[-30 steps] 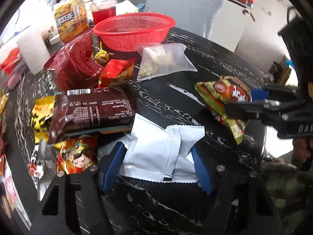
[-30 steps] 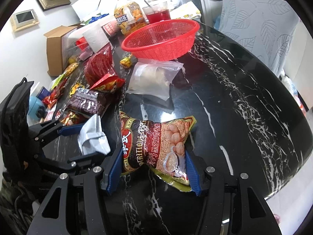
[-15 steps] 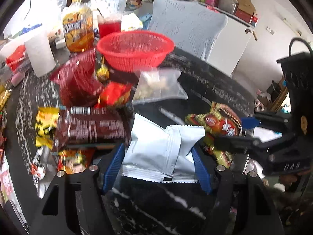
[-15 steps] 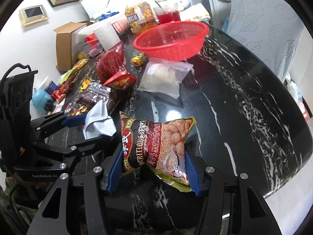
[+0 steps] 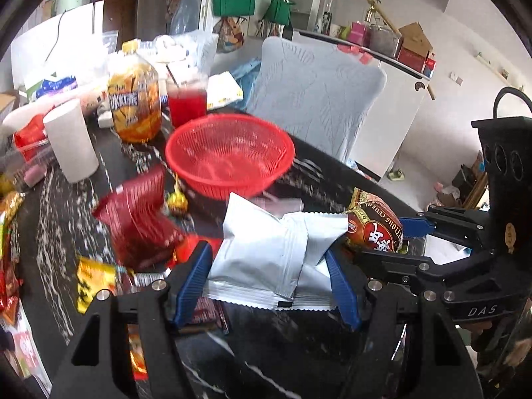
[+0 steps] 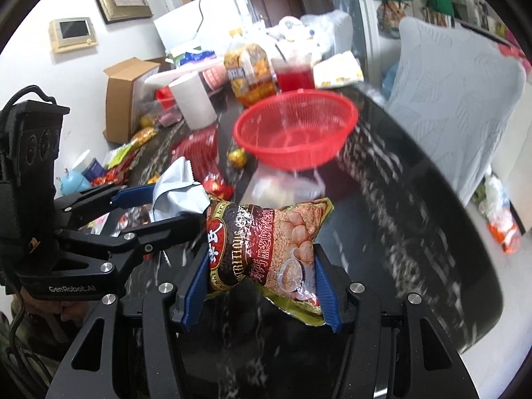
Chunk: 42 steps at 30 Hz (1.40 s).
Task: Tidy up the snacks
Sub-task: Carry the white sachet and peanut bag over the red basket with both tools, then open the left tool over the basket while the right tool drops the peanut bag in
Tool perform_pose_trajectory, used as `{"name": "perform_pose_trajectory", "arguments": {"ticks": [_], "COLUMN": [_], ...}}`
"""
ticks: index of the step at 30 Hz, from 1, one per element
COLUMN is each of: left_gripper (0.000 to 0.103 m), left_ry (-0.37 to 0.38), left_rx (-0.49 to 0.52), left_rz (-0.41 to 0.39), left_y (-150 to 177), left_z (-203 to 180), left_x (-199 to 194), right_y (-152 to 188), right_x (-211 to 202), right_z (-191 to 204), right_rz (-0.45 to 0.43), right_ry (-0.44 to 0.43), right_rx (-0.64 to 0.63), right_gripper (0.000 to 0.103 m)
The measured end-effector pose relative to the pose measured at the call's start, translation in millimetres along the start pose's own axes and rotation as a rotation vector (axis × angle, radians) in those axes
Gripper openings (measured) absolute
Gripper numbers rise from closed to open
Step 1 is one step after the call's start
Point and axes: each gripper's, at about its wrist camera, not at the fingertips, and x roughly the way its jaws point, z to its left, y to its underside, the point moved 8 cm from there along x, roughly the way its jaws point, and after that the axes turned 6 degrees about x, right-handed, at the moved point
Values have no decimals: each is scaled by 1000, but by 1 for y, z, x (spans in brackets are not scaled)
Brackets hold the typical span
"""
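Observation:
My left gripper (image 5: 269,279) is shut on a white foil snack packet (image 5: 266,249), which hangs clear of the black marble table (image 5: 299,359). In the right wrist view my right gripper (image 6: 259,286) is shut on a brown and gold cereal bag (image 6: 266,242), also lifted off the table. The two grippers hang side by side: the cereal bag (image 5: 375,229) shows at the right of the left wrist view, the white packet (image 6: 176,193) at the left of the right wrist view. A red mesh basket (image 5: 229,153) (image 6: 292,133) stands beyond both, with nothing visible inside it.
Loose snacks lie left of the basket: a red ribbed bag (image 5: 139,219), a yellow packet (image 5: 93,279), a gold wrapped candy (image 5: 178,201). Behind stand a paper roll (image 5: 71,141), an orange drink bottle (image 5: 134,106) and a red drink cup (image 5: 186,99). A grey chair (image 5: 312,113) backs the table.
Both grippers have risen with their packets, which now hang higher above the table. The basket and far clutter have dropped lower and nearer the middle of each view.

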Motion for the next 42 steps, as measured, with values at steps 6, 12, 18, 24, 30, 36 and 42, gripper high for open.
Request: {"name": "perform_pose_trajectory", "arguments": {"ticks": [6, 12, 18, 24, 30, 36, 42], "left_gripper": [67, 67, 67, 67, 67, 67, 67], "left_ry": [-24, -59, -85, -131, -160, -162, -187], "left_rx": [-8, -2, -5, 0, -14, -30, -11], "left_rz": [-38, -59, -82, -92, -70, -31, -10], "left_y": [-27, -52, -79, -97, -101, -101, -101], "left_z": [13, 26, 42, 60, 77, 87, 86], "left_x": [4, 12, 22, 37, 55, 79, 92], "right_y": [-30, -59, -90, -115, -132, -140, -141], "right_x": [0, 6, 14, 28, 51, 76, 89], "right_z": [0, -2, -7, -15, -24, -33, -36], "right_rz": [-48, -90, -126, -147, -147, -122, -106], "right_ry": [4, 36, 53, 73, 85, 88, 88], "right_rx": [-32, -66, -91, -110, -118, -115, -115], "right_gripper": [57, 57, 57, 57, 57, 57, 58]}}
